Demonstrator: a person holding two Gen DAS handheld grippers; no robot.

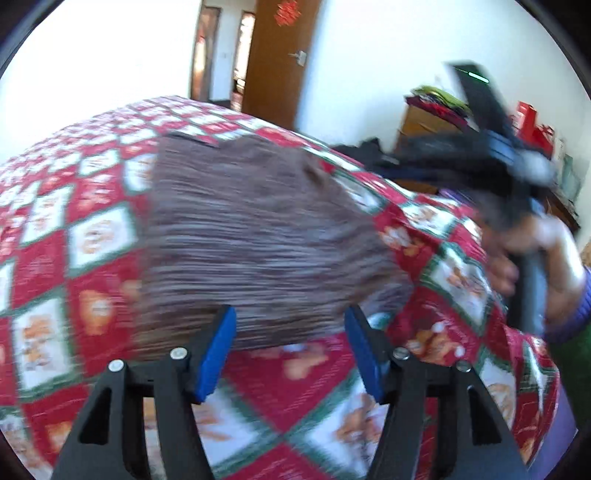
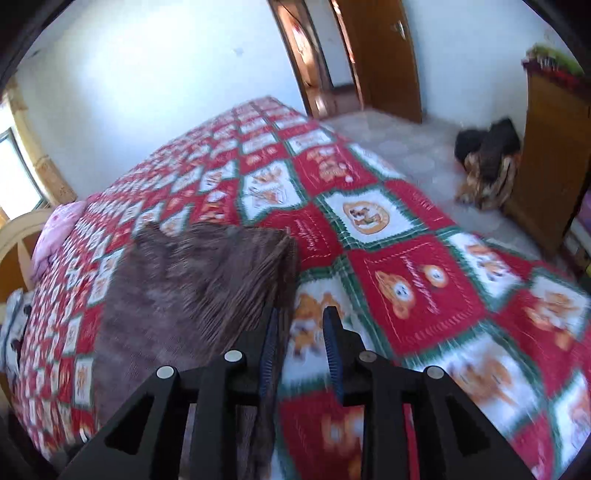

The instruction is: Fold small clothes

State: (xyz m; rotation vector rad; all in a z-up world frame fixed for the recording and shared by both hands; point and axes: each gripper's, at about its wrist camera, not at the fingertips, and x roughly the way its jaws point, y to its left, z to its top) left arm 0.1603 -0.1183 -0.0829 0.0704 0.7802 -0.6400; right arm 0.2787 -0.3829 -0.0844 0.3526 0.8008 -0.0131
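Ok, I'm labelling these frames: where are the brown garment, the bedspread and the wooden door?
brown garment (image 1: 258,236): left wrist view, middle of the cloth.
bedspread (image 2: 417,288): right wrist view, bare red square.
wooden door (image 1: 277,55): left wrist view, door panel.

We find almost nothing legible. A red paper-cut ornament (image 1: 288,13) shaped like a Chinese character hangs on the brown wooden door (image 1: 275,74), too blurred for us to read with certainty. The red, white and green checked bedspread (image 2: 406,229) carries cursive script in its red squares beside cartoon bears, but we cannot make out the words.
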